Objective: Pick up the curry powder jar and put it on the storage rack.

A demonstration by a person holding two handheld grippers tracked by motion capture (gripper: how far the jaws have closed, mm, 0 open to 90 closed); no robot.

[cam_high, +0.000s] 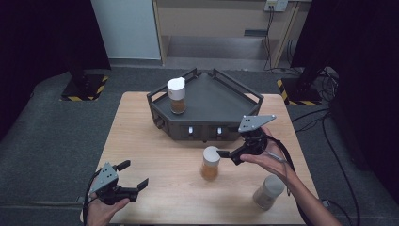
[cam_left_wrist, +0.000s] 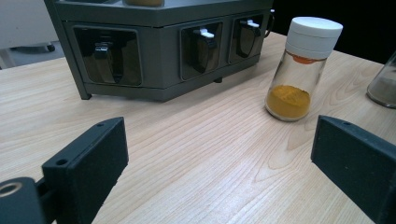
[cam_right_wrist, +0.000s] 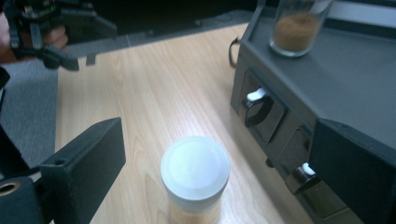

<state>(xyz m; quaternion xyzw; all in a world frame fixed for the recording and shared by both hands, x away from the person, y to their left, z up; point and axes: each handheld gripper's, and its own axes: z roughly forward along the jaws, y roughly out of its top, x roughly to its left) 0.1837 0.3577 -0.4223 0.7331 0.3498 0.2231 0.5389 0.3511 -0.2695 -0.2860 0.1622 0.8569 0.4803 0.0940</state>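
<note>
My right tongs [cam_high: 225, 154], jaws wide, flank a round glass jar [cam_high: 210, 163] of orange powder, white-capped, on pale woodgrain; left tongs [cam_high: 134, 175] gape.

Spice jar [cam_high: 210, 163]: clear glass, white screw cap, orange-yellow powder filling the bottom part. Upright on the wooden table, just in front of the grey rack, mid-table. Slightly blurred in the high view.

Left claw [cam_high: 134, 175] low, jaws wide apart — right claw [cam_high: 225, 156] gaping, held level.
</note>
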